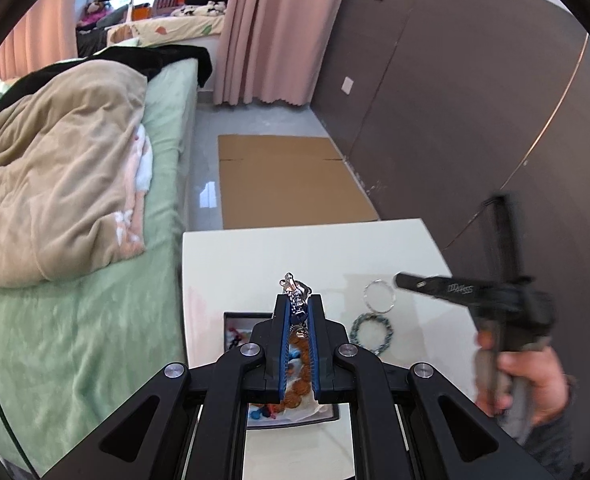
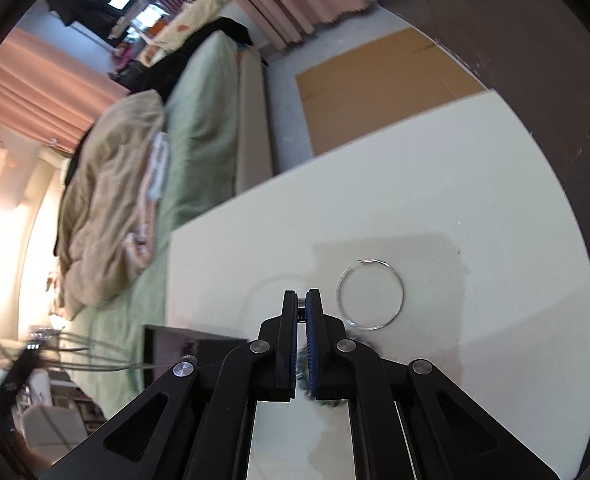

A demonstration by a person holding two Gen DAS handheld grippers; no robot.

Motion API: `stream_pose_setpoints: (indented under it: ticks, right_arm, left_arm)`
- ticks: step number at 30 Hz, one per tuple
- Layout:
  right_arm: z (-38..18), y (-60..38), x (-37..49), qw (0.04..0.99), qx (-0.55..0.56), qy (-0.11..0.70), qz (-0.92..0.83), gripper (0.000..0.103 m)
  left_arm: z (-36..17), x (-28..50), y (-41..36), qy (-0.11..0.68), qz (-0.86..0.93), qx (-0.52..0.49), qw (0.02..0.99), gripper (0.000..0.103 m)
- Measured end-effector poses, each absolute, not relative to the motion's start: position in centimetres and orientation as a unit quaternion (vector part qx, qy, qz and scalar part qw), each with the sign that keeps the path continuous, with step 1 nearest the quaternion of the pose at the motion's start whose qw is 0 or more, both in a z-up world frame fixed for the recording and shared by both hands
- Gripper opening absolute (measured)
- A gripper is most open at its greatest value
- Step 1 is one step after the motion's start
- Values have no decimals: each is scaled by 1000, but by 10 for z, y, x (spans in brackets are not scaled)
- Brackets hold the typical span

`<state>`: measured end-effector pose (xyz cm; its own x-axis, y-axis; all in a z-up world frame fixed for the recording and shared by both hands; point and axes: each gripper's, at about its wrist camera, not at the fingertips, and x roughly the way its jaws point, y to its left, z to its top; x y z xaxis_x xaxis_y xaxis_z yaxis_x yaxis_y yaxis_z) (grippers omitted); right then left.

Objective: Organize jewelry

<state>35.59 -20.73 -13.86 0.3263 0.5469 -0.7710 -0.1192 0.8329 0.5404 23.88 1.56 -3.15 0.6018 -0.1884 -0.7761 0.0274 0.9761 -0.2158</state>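
Observation:
My left gripper (image 1: pixel 298 300) is shut on a silver chain piece with a blue bead (image 1: pixel 295 292), held above a black tray (image 1: pixel 231 320) that holds several colourful and amber bead pieces. A thin silver hoop (image 1: pixel 379 297) and a blue-grey beaded bracelet (image 1: pixel 372 333) lie on the white table (image 1: pixel 295 248) to the right of the tray. My right gripper (image 2: pixel 302 300) has its jaws nearly closed just left of the silver hoop (image 2: pixel 370 294); a small metal bit shows between the tips. The right gripper also shows blurred in the left wrist view (image 1: pixel 403 280), over the hoop.
A bed with a green sheet (image 1: pixel 95 320) and a beige blanket (image 1: pixel 55 180) runs along the table's left side. Flat cardboard (image 1: pixel 291 180) lies on the floor beyond the table. A dark wall (image 1: pixel 475 120) stands to the right.

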Motion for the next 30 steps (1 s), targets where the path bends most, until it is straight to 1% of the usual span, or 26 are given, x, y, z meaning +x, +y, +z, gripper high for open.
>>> stream_pose_setpoints:
  ticks: [3,6,12,25,30]
  right_arm:
    - [-127,-206,351,794,198,531,222,6]
    - [-120,-203,347,795,198,526,230,6]
    - [-125,-201,348,791,196,532,229,6]
    - [-107,-195,334,794,193,515,260,6]
    - [-99,-189,329,795,188,508,272,6]
  left_arm:
    - [-36,239,20,444,-41,-91,890,8]
    - [-27,235,24,433,-37,-98,895,8]
    - [-8,230,23,417,-41,-87,904,8]
    - [-65,248,21,479,-20,-92,873,8]
    - [-86,255,25,511,16,-89,855,9]
